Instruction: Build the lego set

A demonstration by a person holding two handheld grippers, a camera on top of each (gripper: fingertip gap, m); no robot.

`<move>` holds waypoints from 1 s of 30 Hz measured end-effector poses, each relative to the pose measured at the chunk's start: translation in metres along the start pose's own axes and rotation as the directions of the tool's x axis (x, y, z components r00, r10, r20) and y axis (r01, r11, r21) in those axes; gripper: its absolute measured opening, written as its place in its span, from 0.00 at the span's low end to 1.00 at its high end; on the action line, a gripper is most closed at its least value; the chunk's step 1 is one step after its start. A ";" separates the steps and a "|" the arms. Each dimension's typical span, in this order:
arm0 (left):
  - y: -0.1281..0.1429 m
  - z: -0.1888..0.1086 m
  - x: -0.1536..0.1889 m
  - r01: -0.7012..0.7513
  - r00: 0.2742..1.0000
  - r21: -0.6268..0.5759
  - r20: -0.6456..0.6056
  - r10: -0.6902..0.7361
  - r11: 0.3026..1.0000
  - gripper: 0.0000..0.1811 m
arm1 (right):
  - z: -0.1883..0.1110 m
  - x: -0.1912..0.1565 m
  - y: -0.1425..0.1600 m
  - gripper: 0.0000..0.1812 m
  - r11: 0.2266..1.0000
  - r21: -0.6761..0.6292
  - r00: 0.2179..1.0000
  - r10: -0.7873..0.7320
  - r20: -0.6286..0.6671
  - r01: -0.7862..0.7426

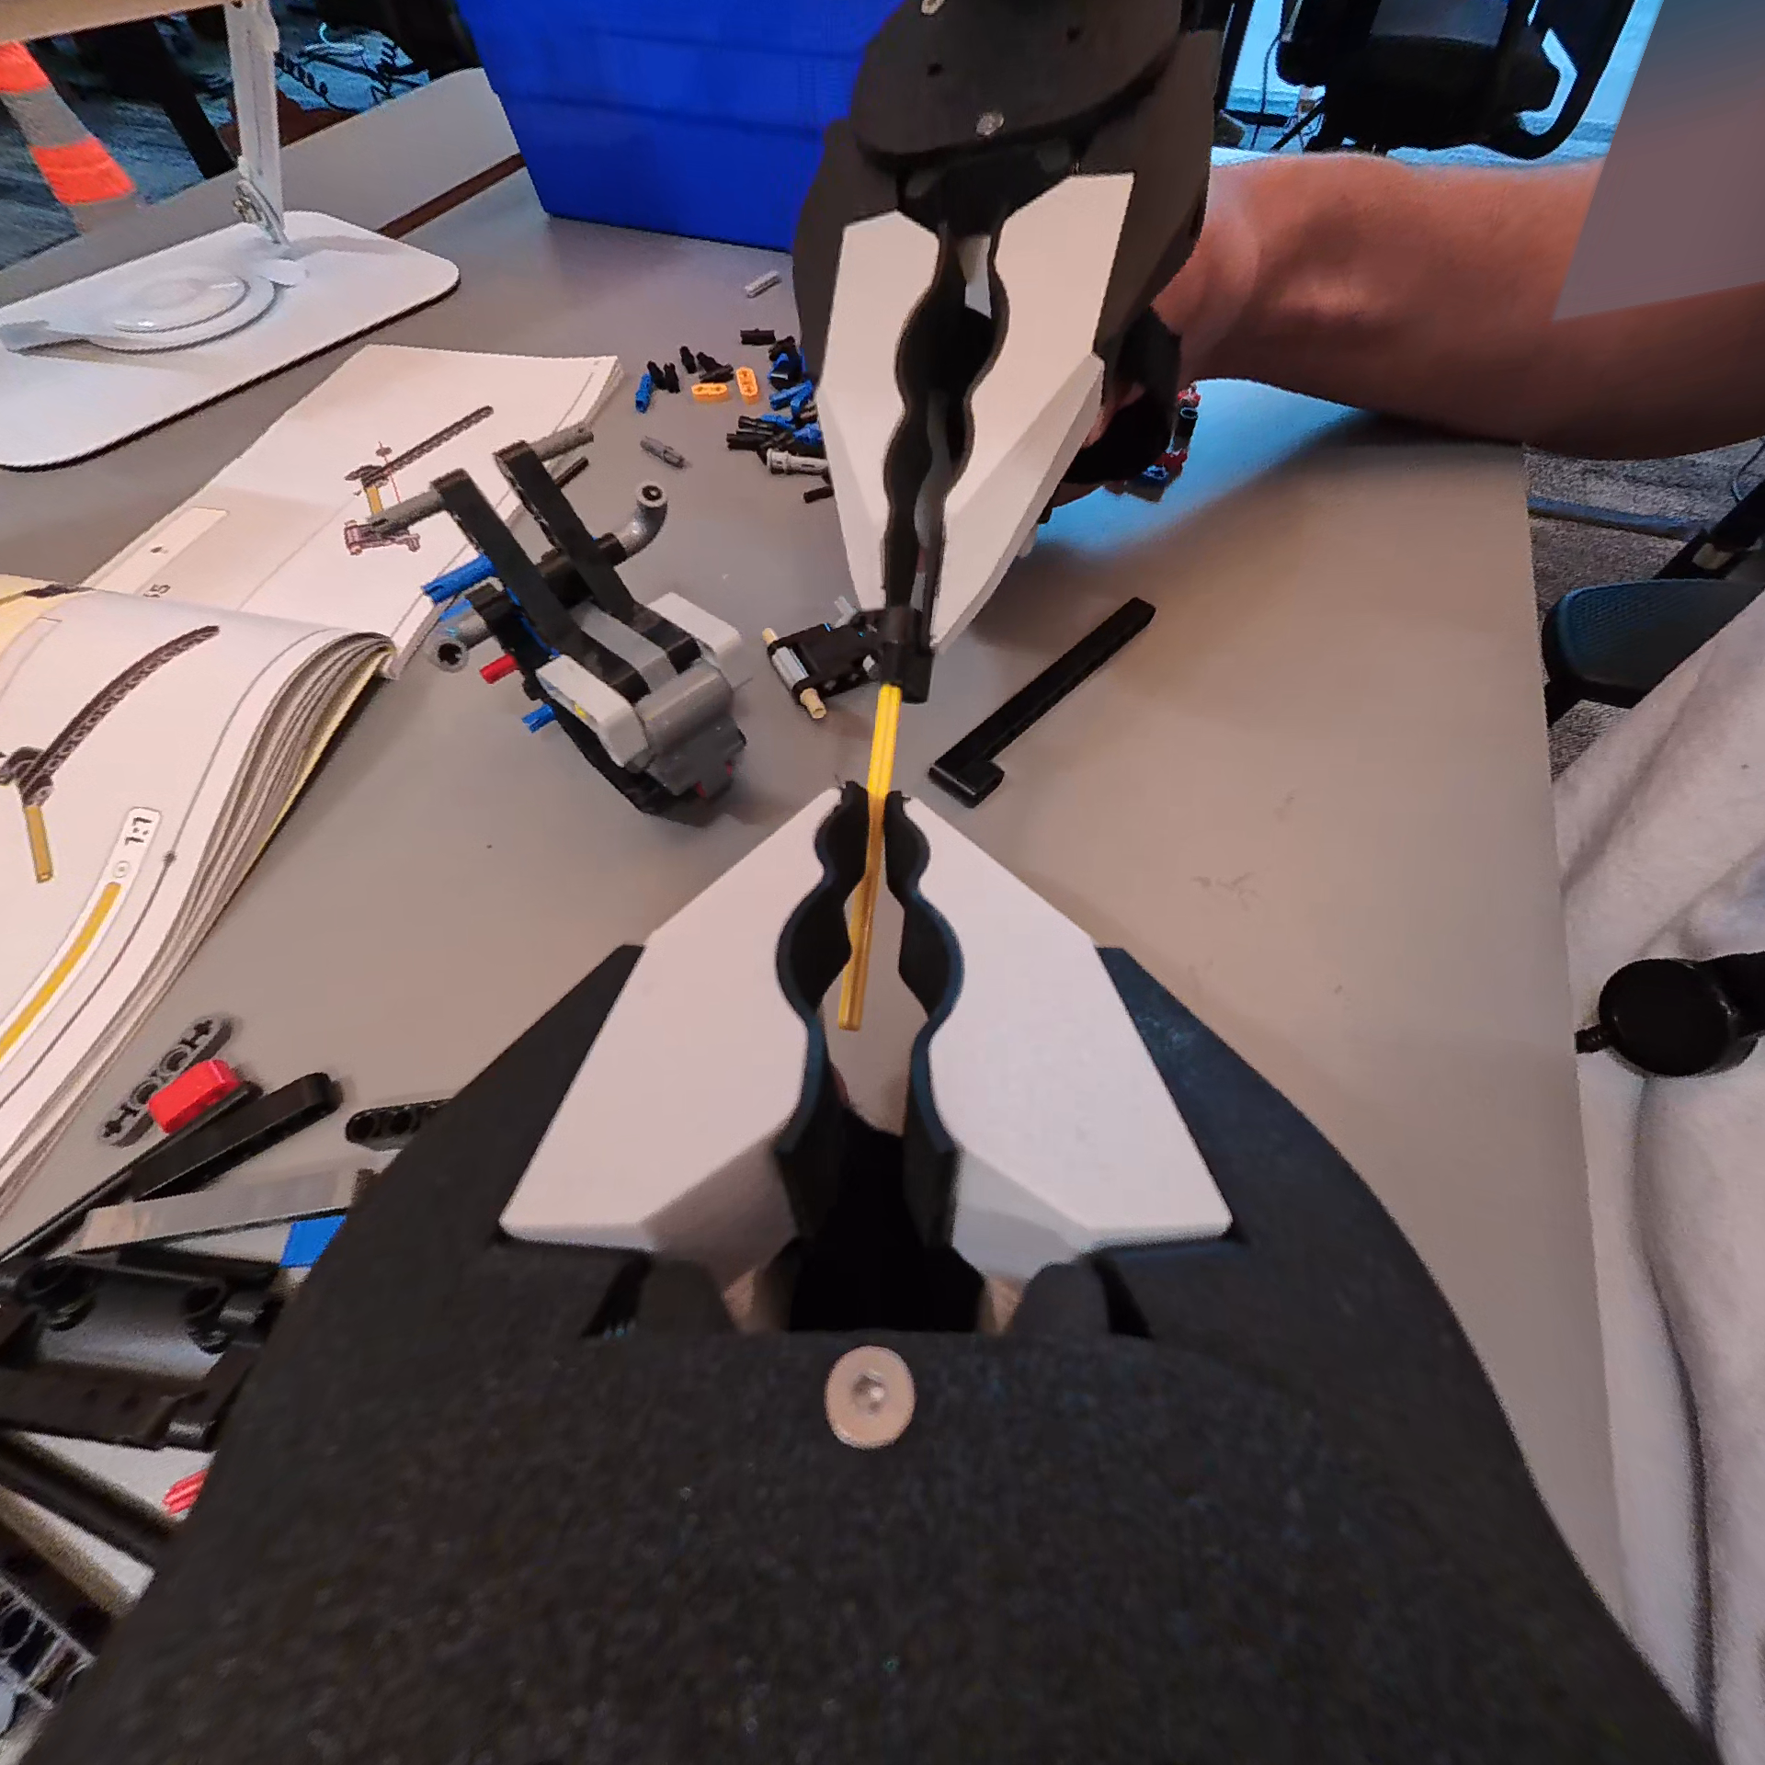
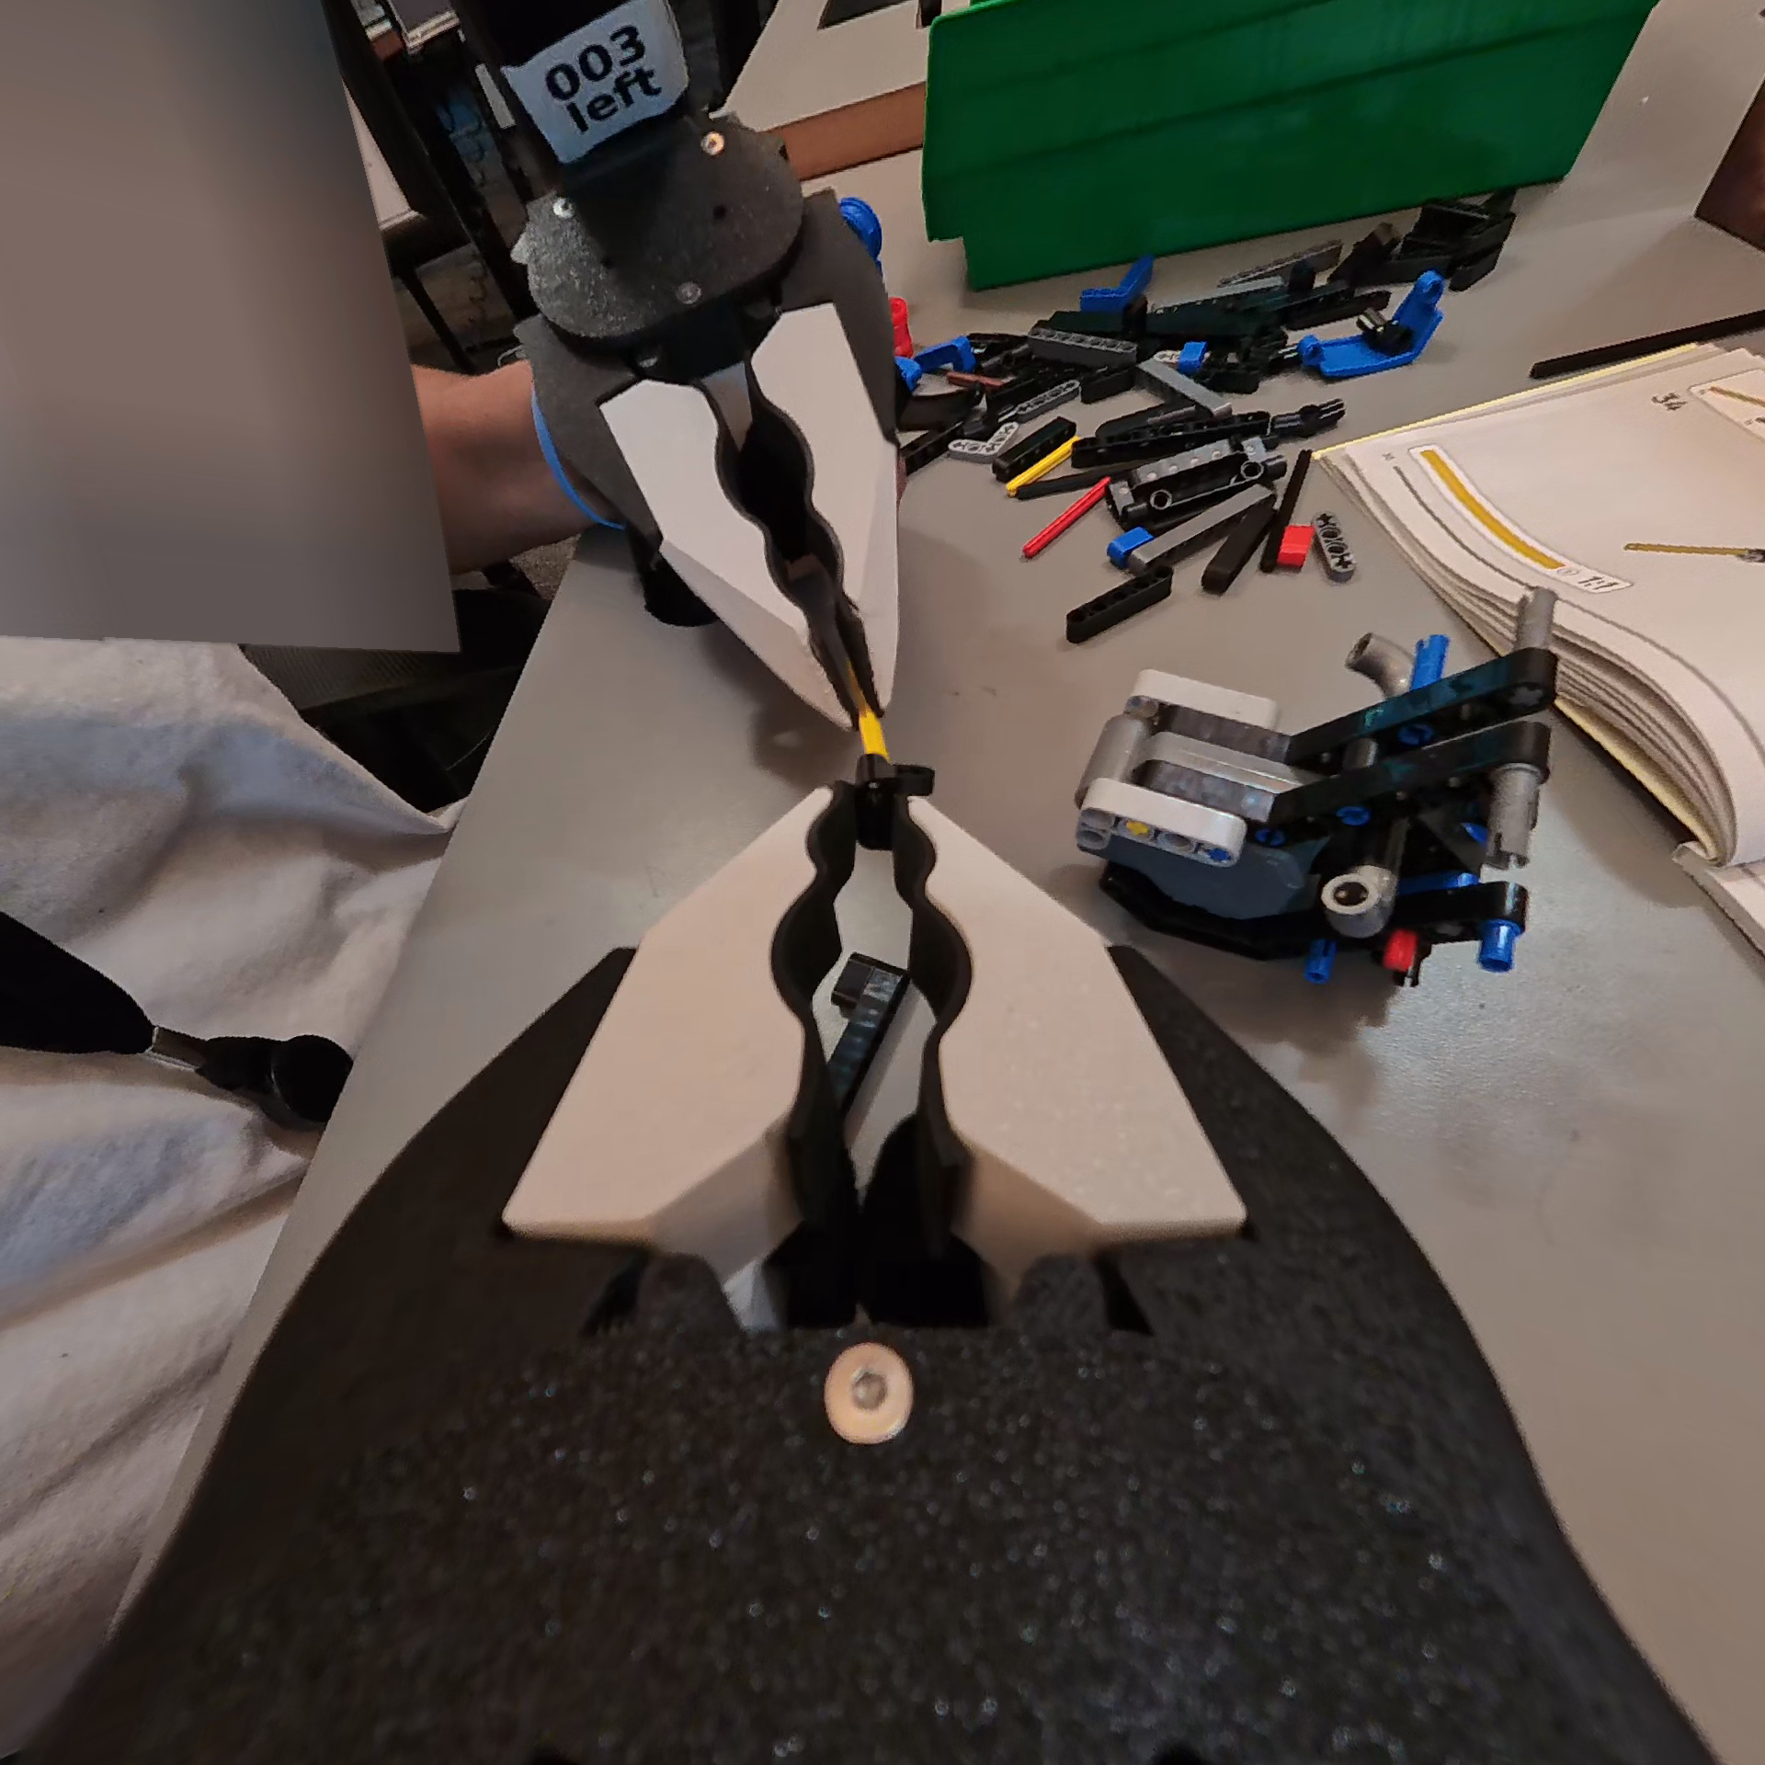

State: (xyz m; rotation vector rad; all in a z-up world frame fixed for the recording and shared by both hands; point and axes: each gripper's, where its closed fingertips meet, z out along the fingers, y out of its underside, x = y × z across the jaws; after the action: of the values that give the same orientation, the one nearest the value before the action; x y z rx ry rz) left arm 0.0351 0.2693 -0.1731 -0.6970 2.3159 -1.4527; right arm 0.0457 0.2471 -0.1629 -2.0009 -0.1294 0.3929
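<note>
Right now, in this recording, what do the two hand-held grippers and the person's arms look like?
Both match. The left hand-held gripper and right hand-held gripper each have a speckled black body with a silver screw, two white wedge-shaped fingers and wavy black inner pads. The left one carries a white label with black writing. Forearms are bare; a blue band sits at the left wrist. No cables visible.

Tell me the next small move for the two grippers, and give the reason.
Probably push the yellow axle a little further along its own line into the small black connector. The left gripper is shut on the axle, the right gripper is shut on the connector, and the axle's far end already meets the connector, with much of its length still showing between the two grippers.
</note>
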 end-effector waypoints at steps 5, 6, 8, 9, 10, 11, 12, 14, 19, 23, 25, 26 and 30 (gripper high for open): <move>-0.001 -0.001 0.002 -0.016 1.000 0.006 -0.004 0.016 1.000 0.01 | 0.001 -0.001 0.001 0.04 1.000 -0.006 1.000 -0.003 0.000 0.003; -0.001 -0.001 0.002 -0.014 1.000 0.006 -0.007 0.014 1.000 0.01 | 0.001 -0.001 0.001 0.04 1.000 -0.005 1.000 -0.003 0.003 0.003; -0.001 -0.002 0.002 -0.007 1.000 0.013 -0.013 0.007 1.000 0.01 | 0.001 -0.001 0.001 0.04 1.000 -0.008 1.000 -0.005 0.003 0.005; -0.001 -0.002 0.003 0.000 1.000 0.012 -0.019 0.000 1.000 0.01 | 0.001 -0.001 0.002 0.04 1.000 -0.010 1.000 -0.009 0.000 0.009; -0.001 -0.002 0.002 0.005 1.000 0.012 -0.022 -0.004 1.000 0.01 | 0.001 -0.001 0.001 0.04 1.000 -0.009 1.000 -0.011 -0.002 0.011; -0.002 -0.002 0.003 0.009 1.000 0.015 -0.026 -0.009 1.000 0.01 | 0.001 0.000 0.001 0.04 1.000 -0.007 1.000 -0.012 -0.005 0.012; -0.003 -0.002 0.003 0.017 0.999 0.018 -0.031 -0.016 1.000 0.01 | 0.001 0.000 0.000 0.04 1.000 -0.002 1.000 -0.011 -0.004 0.011; -0.004 -0.003 0.003 0.036 0.998 0.029 -0.044 -0.035 0.999 0.01 | 0.000 0.001 0.000 0.04 1.000 0.003 1.000 -0.008 -0.005 0.008; -0.015 -0.008 0.005 0.120 0.988 0.095 -0.112 -0.109 0.988 0.00 | -0.003 -0.005 -0.012 0.04 0.997 0.082 0.999 0.005 0.040 -0.008; -0.023 -0.014 0.006 0.182 0.973 0.149 -0.173 -0.156 0.972 0.00 | -0.006 -0.010 -0.020 0.04 0.990 0.139 0.997 0.019 0.079 -0.030; -0.026 -0.016 0.007 0.202 0.967 0.164 -0.192 -0.169 0.966 0.00 | -0.007 -0.011 -0.024 0.04 0.987 0.158 0.995 0.028 0.092 -0.042; -0.026 -0.016 0.007 0.201 0.967 0.163 -0.191 -0.169 0.966 0.00 | -0.006 -0.011 -0.024 0.04 0.987 0.158 0.995 0.029 0.091 -0.043; -0.026 -0.015 0.007 0.205 0.966 0.161 -0.190 -0.174 0.965 0.00 | -0.006 -0.010 -0.024 0.04 0.986 0.158 0.995 0.039 0.089 -0.053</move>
State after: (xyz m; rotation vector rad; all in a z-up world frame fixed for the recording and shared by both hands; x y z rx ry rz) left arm 0.0277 0.2676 -0.1436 -0.7859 2.2554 -1.8517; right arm 0.0400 0.2497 -0.1370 -1.8320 -0.1024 0.5033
